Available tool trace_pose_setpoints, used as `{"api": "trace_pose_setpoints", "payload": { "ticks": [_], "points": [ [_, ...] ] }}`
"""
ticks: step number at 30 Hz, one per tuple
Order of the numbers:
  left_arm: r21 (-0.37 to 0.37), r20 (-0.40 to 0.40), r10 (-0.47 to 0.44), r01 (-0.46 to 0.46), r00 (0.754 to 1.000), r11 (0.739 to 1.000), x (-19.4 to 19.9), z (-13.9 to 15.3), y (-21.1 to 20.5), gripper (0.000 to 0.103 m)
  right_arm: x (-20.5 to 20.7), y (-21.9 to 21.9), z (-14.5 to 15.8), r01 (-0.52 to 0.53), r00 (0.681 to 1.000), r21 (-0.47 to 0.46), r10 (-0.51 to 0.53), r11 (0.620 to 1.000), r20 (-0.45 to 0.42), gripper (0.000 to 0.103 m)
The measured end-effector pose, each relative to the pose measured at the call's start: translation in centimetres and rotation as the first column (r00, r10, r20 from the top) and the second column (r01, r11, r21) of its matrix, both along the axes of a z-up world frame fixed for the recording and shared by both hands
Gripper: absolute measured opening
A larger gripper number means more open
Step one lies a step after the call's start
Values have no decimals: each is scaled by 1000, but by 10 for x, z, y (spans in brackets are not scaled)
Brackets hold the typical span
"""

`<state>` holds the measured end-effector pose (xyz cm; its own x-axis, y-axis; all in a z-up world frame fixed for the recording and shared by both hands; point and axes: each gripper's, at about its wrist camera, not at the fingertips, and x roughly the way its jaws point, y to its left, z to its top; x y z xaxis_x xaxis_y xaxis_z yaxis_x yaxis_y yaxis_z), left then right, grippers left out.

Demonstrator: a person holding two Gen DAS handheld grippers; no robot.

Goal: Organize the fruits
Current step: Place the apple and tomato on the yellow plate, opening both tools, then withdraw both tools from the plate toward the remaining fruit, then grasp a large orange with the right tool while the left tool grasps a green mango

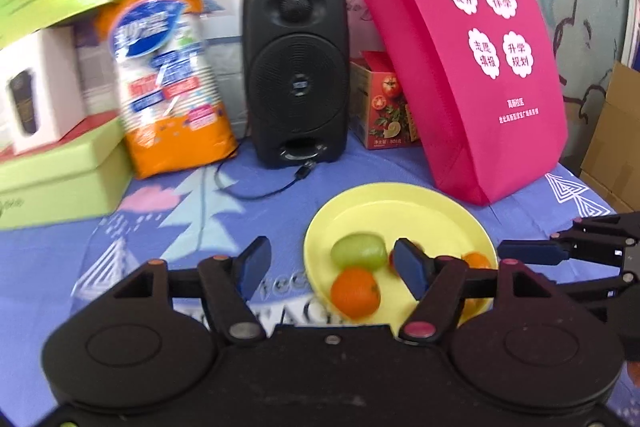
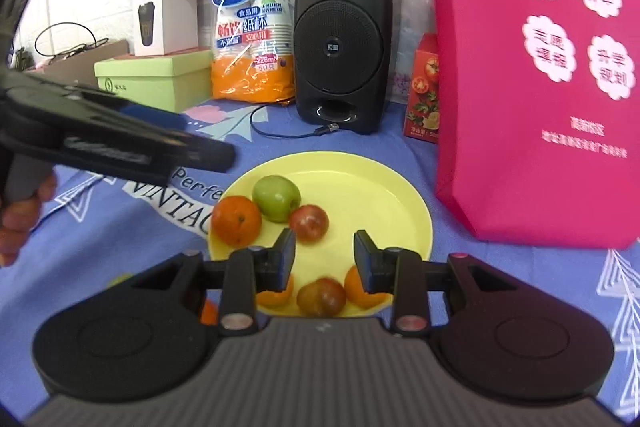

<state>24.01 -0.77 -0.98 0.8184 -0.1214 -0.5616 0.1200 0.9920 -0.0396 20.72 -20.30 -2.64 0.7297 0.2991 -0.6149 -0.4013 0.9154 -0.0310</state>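
Plate: a yellow plate [image 2: 400, 187] is set on the blue printed cloth [image 2: 120, 235]; it is taken as the landmark for every place below.
Green fruit: a green apple-like fruit [image 2: 277, 197] is seen on the plate, at its far-left part.
Orange: one orange [image 2: 236, 221] is placed on the plate's left rim, touching the green fruit.
Red fruit: a red apple [image 2: 309, 223] is found near the plate's middle, just beside the green fruit.
Near-edge fruit: a second red fruit [image 2: 321, 297] lies at the plate's near edge, flanked by two more oranges [image 2: 366, 293] that are partly hidden behind the fingers.
Left gripper: the left gripper [image 1: 330, 269] is held over the plate's left edge; its jaws are spread wide and nothing is pinched between them. The green fruit and the orange are seen in the gap, below the pads and untouched.
Right gripper: the right gripper [image 2: 325, 259] is held over the plate's near half; its jaws are parted by a narrow gap and nothing is gripped.
Hand: a person's hand [image 2: 20, 219] is seen well left of the plate, wrapped on the left gripper's handle.
Speaker: a black speaker [image 2: 340, 39] stands behind the plate.
Bag: a pink bag [image 2: 540, 87] stands right of the plate.
Cups: an orange pack of paper cups [image 2: 252, 23] is leaned behind the plate, left of the speaker.
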Motion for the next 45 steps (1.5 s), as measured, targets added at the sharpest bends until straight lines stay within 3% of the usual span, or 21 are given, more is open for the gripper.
{"api": "trace_pose_setpoints", "payload": {
  "ticks": [10, 18, 22, 26, 45],
  "points": [
    [-24, -38, 95, -96, 995, 995, -71, -21, 23, 69, -60, -19, -17, 28, 998, 9, -27, 1000, -59, 36],
    [-37, -102, 113, -117, 988, 992, -111, -48, 30, 69, -82, -15, -29, 18, 996, -14, -19, 1000, -90, 37],
    [15, -122, 108, -107, 987, 994, -122, -61, 30, 69, -85, -9, -35, 13, 996, -52, -18, 999, -92, 40],
    [54, -129, 92, -85, 987, 995, -123, -71, 22, 69, -84, -4, -38, 15, 996, -55, -20, 998, -87, 44],
    [-12, -114, 13, -15, 993, 1000, -89, -79, 11, 72, -69, 1, -47, 29, 997, -59, -34, 998, -72, 63]
  ]
}}
